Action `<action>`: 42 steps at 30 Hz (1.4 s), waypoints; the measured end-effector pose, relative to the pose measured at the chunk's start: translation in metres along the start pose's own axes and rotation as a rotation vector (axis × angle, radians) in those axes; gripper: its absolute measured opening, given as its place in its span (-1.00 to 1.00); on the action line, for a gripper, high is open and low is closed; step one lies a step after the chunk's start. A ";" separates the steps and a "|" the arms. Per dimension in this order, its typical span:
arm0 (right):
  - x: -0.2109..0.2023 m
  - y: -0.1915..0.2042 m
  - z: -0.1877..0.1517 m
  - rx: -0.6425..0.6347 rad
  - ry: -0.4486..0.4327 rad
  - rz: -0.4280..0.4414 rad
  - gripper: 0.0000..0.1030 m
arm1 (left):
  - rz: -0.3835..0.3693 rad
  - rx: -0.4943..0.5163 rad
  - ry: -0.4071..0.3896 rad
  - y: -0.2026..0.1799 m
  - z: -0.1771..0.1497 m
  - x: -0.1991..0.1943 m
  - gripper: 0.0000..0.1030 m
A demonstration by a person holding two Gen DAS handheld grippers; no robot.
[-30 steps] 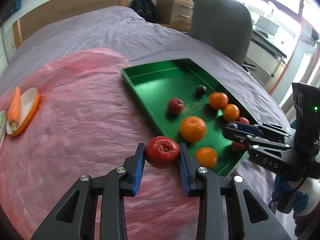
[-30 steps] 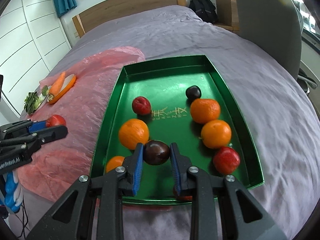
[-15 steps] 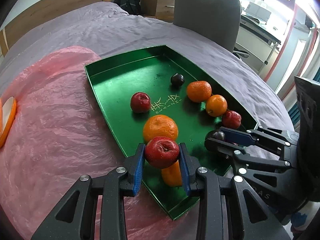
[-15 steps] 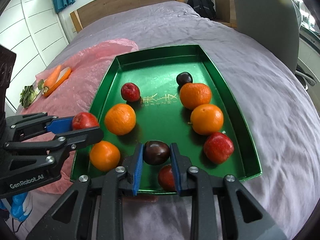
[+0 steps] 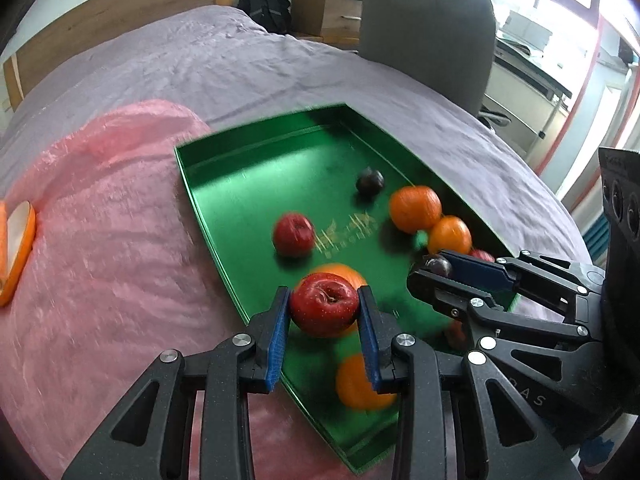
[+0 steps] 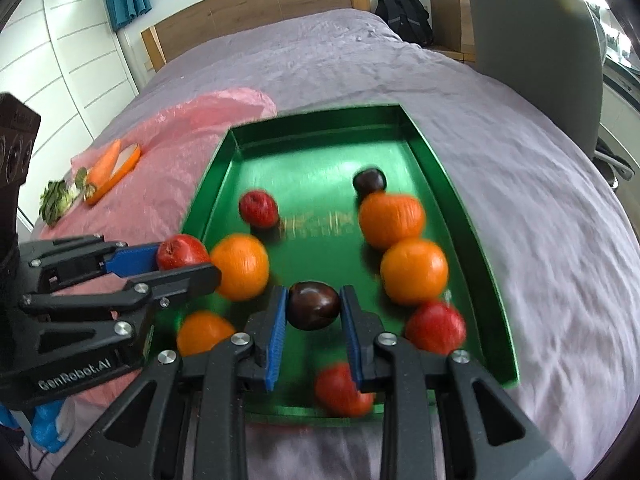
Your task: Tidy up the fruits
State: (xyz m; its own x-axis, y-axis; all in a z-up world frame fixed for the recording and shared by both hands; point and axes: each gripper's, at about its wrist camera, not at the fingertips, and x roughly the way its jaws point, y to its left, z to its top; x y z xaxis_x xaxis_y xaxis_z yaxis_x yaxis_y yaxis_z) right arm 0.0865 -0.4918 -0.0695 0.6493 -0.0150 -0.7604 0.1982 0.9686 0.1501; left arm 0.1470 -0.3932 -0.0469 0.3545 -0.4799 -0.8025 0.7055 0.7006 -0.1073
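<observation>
Left gripper is clamped on a red apple, blue pads pressing both sides, held above the near-left part of the green tray. Right gripper is clamped on a dark plum, held over the tray's near middle. The tray sits on a bed with a purple cover, its left edge on a pink plastic sheet. In the tray, per the right wrist view: a second plum at the far right, two oranges touching each other down the right side, a red apple just below them, a small red apple left of centre, an orange near the left wall, another orange nearer still, and a blurred red fruit by the near wall, partly behind the right finger. Both views are motion-blurred. A carrot lies on a small orange-rimmed dish on the pink sheet, well apart from the tray, with leafy greens beside it. A grey chair stands beyond the bed.
</observation>
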 end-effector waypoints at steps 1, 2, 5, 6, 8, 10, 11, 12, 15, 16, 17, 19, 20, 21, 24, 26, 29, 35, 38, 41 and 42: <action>0.002 0.000 0.006 0.001 -0.006 0.003 -0.12 | 0.006 -0.005 -0.005 0.003 0.005 0.002 -0.45; 0.005 0.000 0.013 0.002 -0.012 0.004 -0.12 | 0.013 -0.010 -0.007 0.005 0.009 0.005 -0.45; 0.016 0.002 0.024 -0.002 -0.012 0.002 -0.12 | 0.031 -0.018 0.001 0.012 0.019 0.015 -0.45; 0.019 0.002 0.026 -0.004 -0.009 0.002 -0.12 | 0.034 -0.018 0.002 0.014 0.020 0.017 -0.45; 0.029 0.002 0.027 0.001 0.002 -0.003 -0.11 | 0.035 -0.022 0.007 0.017 0.022 0.023 -0.45; 0.035 0.000 0.026 0.011 0.012 0.001 -0.11 | 0.034 -0.019 0.012 0.017 0.021 0.027 -0.45; 0.038 0.000 0.024 0.009 0.016 -0.003 -0.11 | 0.035 -0.018 0.014 0.017 0.021 0.028 -0.45; 0.040 -0.001 0.023 0.008 0.018 -0.006 -0.11 | 0.036 -0.018 0.016 0.017 0.020 0.030 -0.45; 0.042 -0.002 0.020 0.009 0.019 -0.011 -0.11 | 0.035 -0.016 0.018 0.015 0.020 0.032 -0.45; 0.043 -0.002 0.021 0.009 0.020 -0.012 -0.11 | 0.036 -0.013 0.019 0.014 0.020 0.033 -0.45; 0.043 -0.003 0.020 0.010 0.021 -0.013 -0.11 | 0.037 -0.009 0.020 0.013 0.020 0.033 -0.44; 0.043 -0.005 0.019 0.010 0.021 -0.017 -0.11 | 0.043 -0.003 0.018 0.011 0.019 0.033 -0.43; 0.042 -0.006 0.018 0.010 0.021 -0.021 -0.11 | 0.043 -0.001 0.017 0.010 0.019 0.032 -0.42; 0.042 -0.007 0.018 0.012 0.022 -0.023 -0.11 | 0.041 0.000 0.017 0.009 0.019 0.032 -0.40; 0.041 -0.010 0.018 0.014 0.020 -0.026 -0.11 | 0.040 0.005 0.012 0.008 0.019 0.030 -0.35; 0.040 -0.010 0.018 0.012 0.019 -0.029 -0.11 | 0.038 0.006 0.007 0.007 0.019 0.028 -0.25; 0.038 -0.008 0.018 0.009 0.017 -0.035 -0.10 | 0.037 0.009 -0.002 0.007 0.019 0.024 -0.21; 0.033 -0.005 0.017 -0.001 0.011 -0.045 0.56 | 0.040 0.008 -0.018 0.008 0.017 0.014 -0.06; 0.028 -0.003 0.016 -0.002 0.008 -0.050 0.63 | 0.046 0.006 -0.026 0.008 0.015 0.007 -0.05; 0.023 -0.001 0.015 -0.002 0.006 -0.048 0.92 | 0.052 -0.006 -0.040 0.011 0.012 -0.004 0.00; 0.022 0.001 0.015 -0.004 0.006 -0.046 0.95 | 0.056 -0.010 -0.047 0.012 0.011 -0.008 0.02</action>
State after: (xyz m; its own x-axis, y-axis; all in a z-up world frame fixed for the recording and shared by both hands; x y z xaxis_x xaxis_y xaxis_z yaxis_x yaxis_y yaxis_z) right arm 0.1116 -0.4950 -0.0764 0.6354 -0.0584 -0.7700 0.2247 0.9680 0.1120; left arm 0.1596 -0.3863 -0.0354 0.4217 -0.4640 -0.7791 0.6777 0.7320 -0.0691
